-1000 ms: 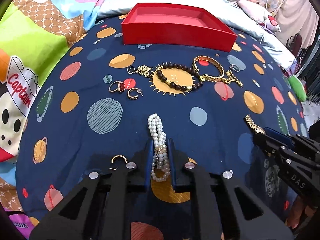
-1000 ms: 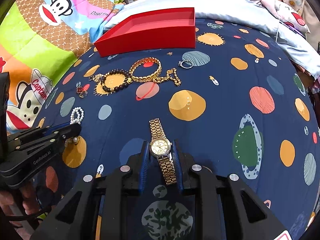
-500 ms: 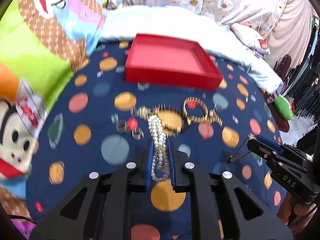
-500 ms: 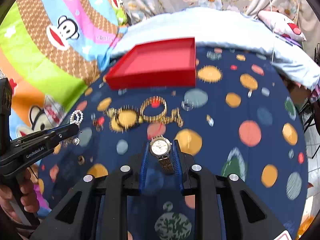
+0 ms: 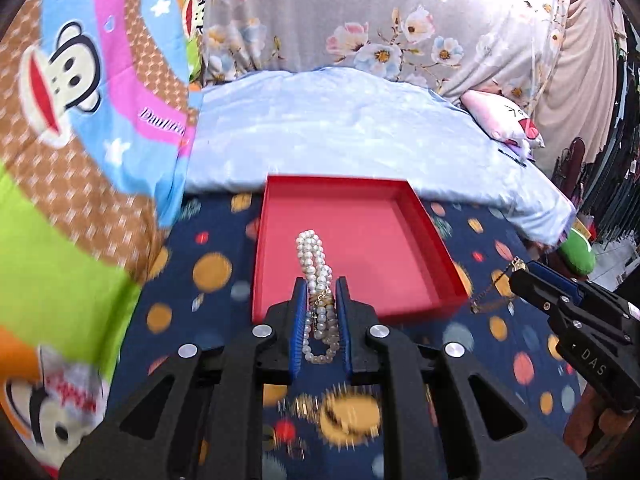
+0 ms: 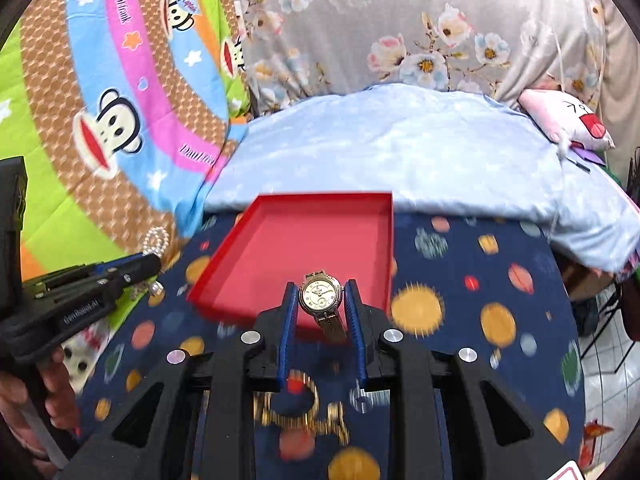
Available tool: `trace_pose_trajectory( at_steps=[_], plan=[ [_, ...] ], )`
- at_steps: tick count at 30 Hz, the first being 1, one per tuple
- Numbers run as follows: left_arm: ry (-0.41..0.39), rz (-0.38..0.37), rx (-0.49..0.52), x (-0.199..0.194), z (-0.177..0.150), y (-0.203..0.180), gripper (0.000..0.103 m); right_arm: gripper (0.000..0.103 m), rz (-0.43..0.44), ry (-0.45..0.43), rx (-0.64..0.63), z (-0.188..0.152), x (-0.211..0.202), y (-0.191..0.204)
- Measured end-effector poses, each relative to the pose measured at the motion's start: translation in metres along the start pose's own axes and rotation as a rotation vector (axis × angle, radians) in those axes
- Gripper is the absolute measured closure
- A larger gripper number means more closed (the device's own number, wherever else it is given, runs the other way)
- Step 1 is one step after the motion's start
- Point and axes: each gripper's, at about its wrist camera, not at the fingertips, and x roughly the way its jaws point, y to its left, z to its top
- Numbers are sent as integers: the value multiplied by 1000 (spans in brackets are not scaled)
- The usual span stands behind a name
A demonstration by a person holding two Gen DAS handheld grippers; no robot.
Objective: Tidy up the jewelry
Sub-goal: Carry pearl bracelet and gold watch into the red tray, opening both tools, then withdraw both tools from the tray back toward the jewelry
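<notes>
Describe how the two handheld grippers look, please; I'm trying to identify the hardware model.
Both are matte black plastic with cut-out linkage arms, silver round pivot bolts and blue ribbed finger pads. The left gripper carries white "GenRobot.AI" lettering on its side, the right gripper "DAS". No cables show. A bare hand grips the left handle.

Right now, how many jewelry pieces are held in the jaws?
2: a pearl bracelet in the left gripper, a gold watch in the right gripper.
</notes>
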Motion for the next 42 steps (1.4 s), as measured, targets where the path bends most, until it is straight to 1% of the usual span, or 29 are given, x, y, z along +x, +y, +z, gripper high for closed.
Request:
trace_pose_trajectory(
  at_steps=[2, 5, 9, 14, 17, 21, 22, 23, 24, 25, 26, 31, 33, 35, 37, 42],
  plan=[
    [-6, -7, 6, 17, 12, 0, 89, 81, 1, -8, 0, 9, 14, 2],
    [4, 8, 21, 44, 22, 1, 89, 81, -2, 4, -3, 17, 43, 4],
    [50, 22, 20, 83, 28, 4, 89, 81, -6, 36, 3, 20, 81, 5],
    [115, 33, 10, 123, 23, 9, 89, 81, -26, 80, 5, 14, 112, 2],
    [143, 38, 13, 139, 18, 10, 89, 80, -42, 111, 3, 7, 129, -1],
    [170, 50, 17, 154, 10, 12, 89, 80, -42, 135, 9, 2, 141, -6],
    [170, 56, 15, 155, 9, 13, 88, 79, -41, 127, 11, 1, 140, -6],
    [168, 72, 13, 156, 8, 14, 78, 75, -41, 115, 9, 1, 138, -6],
    [161, 86, 9, 155, 8, 15, 57, 69, -47, 106, 7, 1, 136, -6],
    [153, 98, 5, 154, 9, 15, 48, 67, -57, 90, 5, 2, 131, -6],
    [133, 107, -3, 150, 9, 16, 41, 65, -61, 80, 5, 3, 128, -7],
    [90, 117, -7, 122, 14, 17, 38, 61, -46, 16, 43, -1, 83, -17],
    [77, 119, -11, 104, 8, 18, 34, 60, -32, 3, 57, -8, 64, -22],
    [68, 114, -25, 83, -2, 20, 31, 60, -21, -2, 73, -19, 43, -27],
    [64, 114, -43, 65, -17, 23, 29, 59, -6, 2, 87, -35, 22, -31],
    [97, 142, -63, 24, -70, 30, 27, 58, -8, 43, 79, -82, -18, -33]
  ],
)
